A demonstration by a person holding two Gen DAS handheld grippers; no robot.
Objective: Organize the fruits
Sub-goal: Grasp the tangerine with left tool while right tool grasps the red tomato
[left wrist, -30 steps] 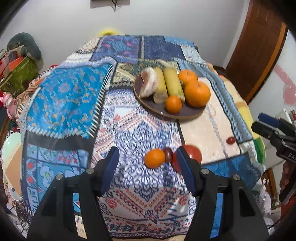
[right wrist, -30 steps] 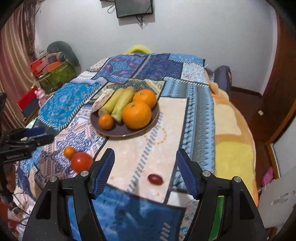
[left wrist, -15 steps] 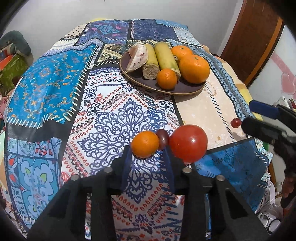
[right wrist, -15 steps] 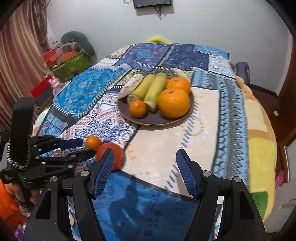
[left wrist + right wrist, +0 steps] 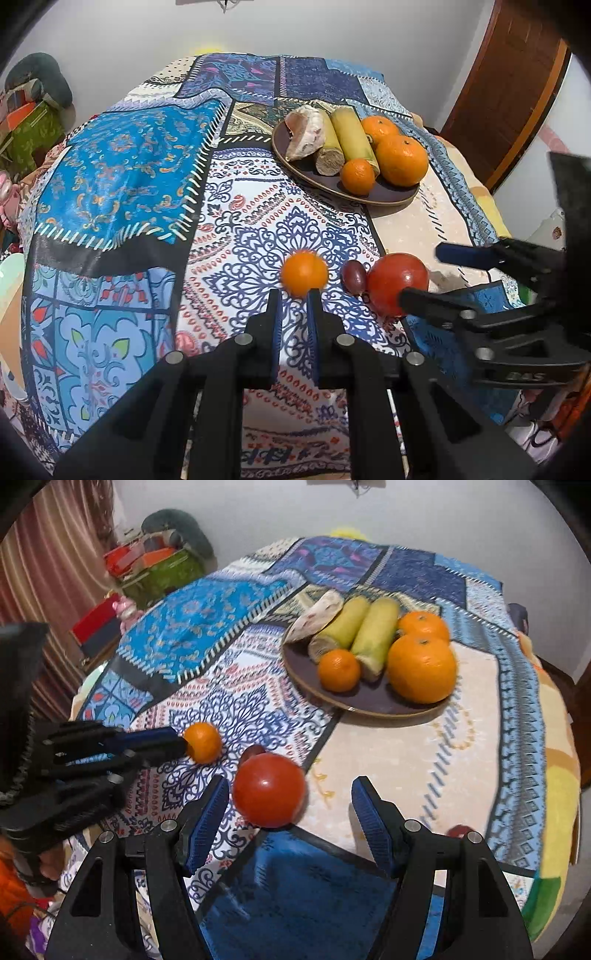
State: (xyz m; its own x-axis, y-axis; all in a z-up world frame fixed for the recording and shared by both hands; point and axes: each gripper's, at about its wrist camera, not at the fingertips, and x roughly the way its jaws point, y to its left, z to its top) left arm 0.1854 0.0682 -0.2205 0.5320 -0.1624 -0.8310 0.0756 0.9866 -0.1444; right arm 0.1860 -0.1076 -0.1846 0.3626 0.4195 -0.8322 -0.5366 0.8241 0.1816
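Mandarin (image 5: 304, 272) on worktop (image 5: 258, 236), small, light, soft-skinned, prone to roll | left gripper (image 5: 294, 301) fingers together at its near side, fruit apparently ungripped | right gripper (image 5: 290, 805) fingers apart around tomato (image 5: 269, 790), smooth, bruisable: pinch mid-body gently

1. The left wrist camera looks steeply down along its black gripper (image 5: 294, 295), close above the patchwork-patterned tablecloth (image 5: 122, 184).
2. The right wrist camera looks down likewise from further right, near the round red tomato (image 5: 269, 790).
3. Both views share the tomato (image 5: 395, 282), the small loose orange mandarin (image 5: 304, 273) (image 5: 203, 742) and the dark round fruit plate (image 5: 391, 194) (image 5: 373, 701).
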